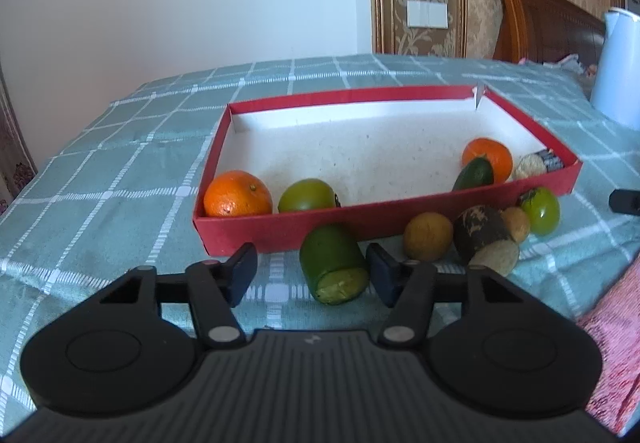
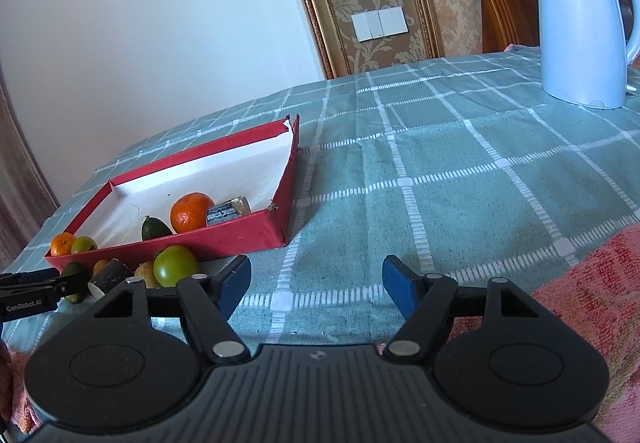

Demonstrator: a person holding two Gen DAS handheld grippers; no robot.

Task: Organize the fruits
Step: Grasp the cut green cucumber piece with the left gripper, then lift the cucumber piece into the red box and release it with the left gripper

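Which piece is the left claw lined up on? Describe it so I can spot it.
Find the shallow red cardboard tray on the green checked tablecloth. Just outside its near wall lies a stubby green cylindrical fruit piece, between the fingers of the left claw. Unlike the round fruits nearby, it shows a flat, pale cut end.

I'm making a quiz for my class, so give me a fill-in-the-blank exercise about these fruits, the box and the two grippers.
1. The shallow red cardboard box holds ____ round orange tangerines.
2. The cut green cylindrical fruit piece lies between the jaws of the ____ gripper.
3. The right gripper has only the ____ tablecloth between its jaws.
4. The tall white electric ____ stands on the table beyond the box.

Missing words: two; left; checked green; kettle
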